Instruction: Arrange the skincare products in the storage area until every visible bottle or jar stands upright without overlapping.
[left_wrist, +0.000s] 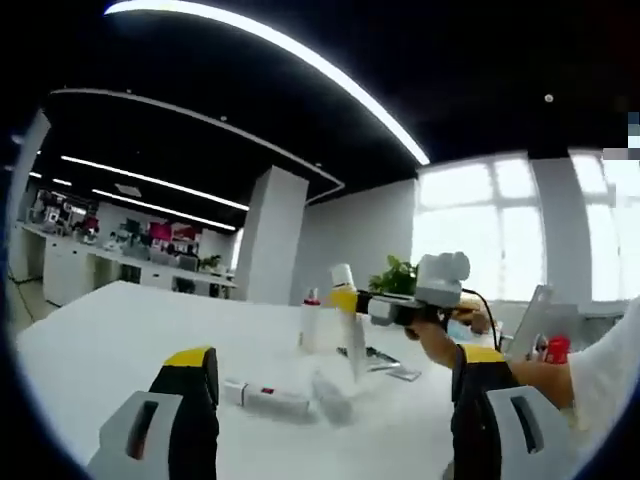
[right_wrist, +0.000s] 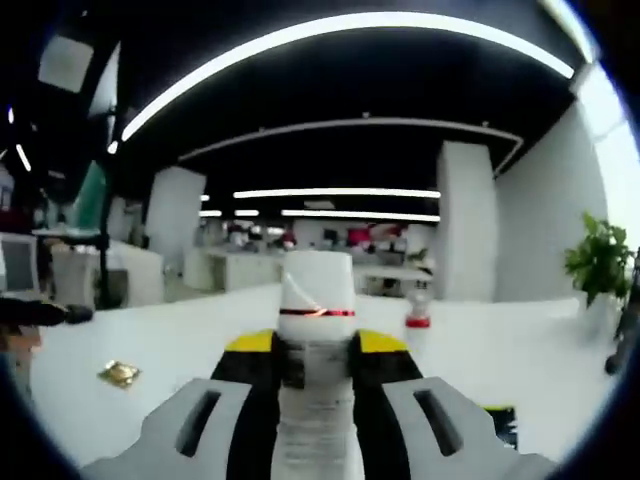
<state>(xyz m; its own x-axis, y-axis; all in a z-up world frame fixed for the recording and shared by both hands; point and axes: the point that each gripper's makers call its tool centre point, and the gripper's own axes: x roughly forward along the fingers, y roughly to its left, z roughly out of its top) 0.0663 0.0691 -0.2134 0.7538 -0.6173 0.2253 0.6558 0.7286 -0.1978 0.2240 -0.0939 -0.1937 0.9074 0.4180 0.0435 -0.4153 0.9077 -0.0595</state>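
Observation:
In the right gripper view my right gripper (right_wrist: 317, 345) is shut on a white tube with a red band (right_wrist: 317, 295), whose cap end sticks out past the yellow-tipped jaws. The left gripper view shows the same right gripper (left_wrist: 345, 298) held above the table, the white tube (left_wrist: 355, 345) hanging down from it. My left gripper (left_wrist: 335, 385) is open, jaws wide apart with nothing between them. Ahead of it a white tube (left_wrist: 265, 398) and a pale bottle (left_wrist: 332, 400) lie flat on the white table (left_wrist: 120, 340). A red-capped bottle (left_wrist: 311, 320) (right_wrist: 417, 310) stands upright.
A flat dark item (left_wrist: 385, 362) lies on the table beyond the lying bottles. A red-capped object (left_wrist: 556, 348) sits at the right near a person's sleeve (left_wrist: 605, 370). A small gold packet (right_wrist: 120, 374) lies on the table. A plant (left_wrist: 395, 275) stands behind.

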